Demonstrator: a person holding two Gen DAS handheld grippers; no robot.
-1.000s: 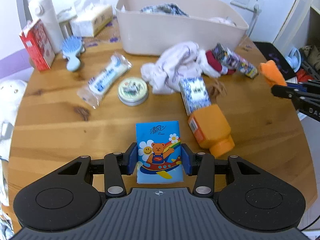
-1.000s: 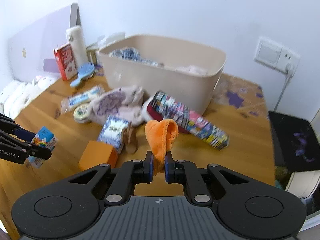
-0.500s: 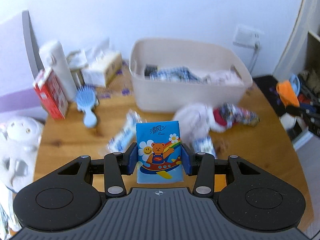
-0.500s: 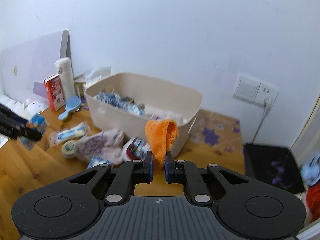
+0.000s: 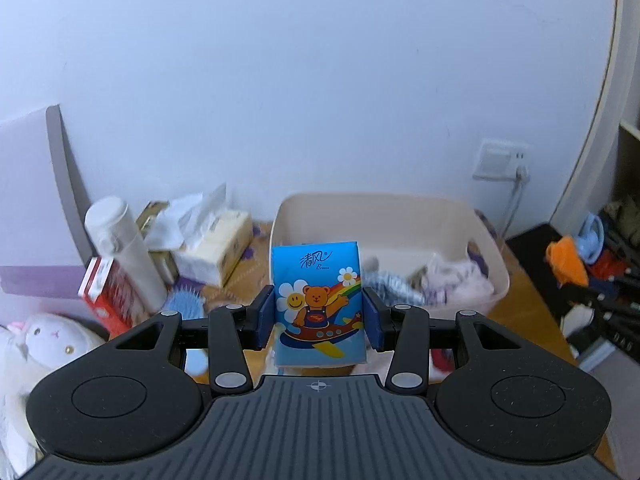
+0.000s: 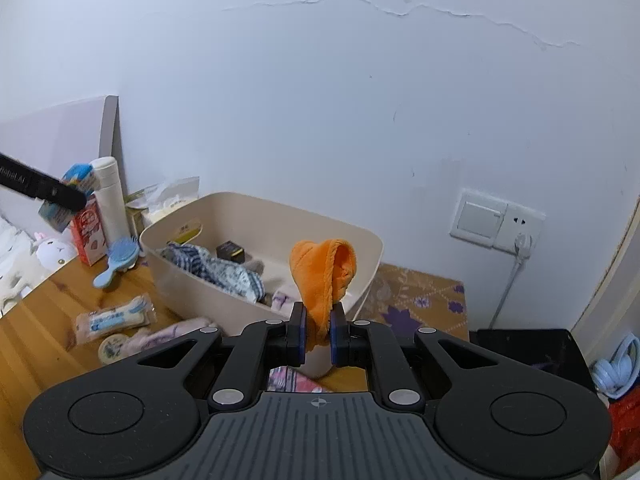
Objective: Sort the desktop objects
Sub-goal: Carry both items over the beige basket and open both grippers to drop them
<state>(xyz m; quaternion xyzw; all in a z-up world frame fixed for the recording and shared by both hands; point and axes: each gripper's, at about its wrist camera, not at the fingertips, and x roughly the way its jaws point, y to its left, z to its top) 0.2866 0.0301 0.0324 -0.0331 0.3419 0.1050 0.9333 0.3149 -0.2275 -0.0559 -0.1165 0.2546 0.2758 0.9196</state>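
Left wrist view: a blue tissue pack (image 5: 318, 300) is clamped upright between the left gripper (image 5: 319, 317) pads, held up in front of the beige bin (image 5: 496, 268). An orange cloth (image 6: 324, 276) is pinched in the closed right gripper (image 6: 318, 332), before the same bin.

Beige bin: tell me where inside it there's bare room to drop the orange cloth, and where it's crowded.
Inside the beige bin, the far right corner behind the orange cloth shows bare floor and wall. The near left part is crowded: a blue checked fabric sprawls there, with a small dark box behind it. The right gripper hides the bin's nearest edge.
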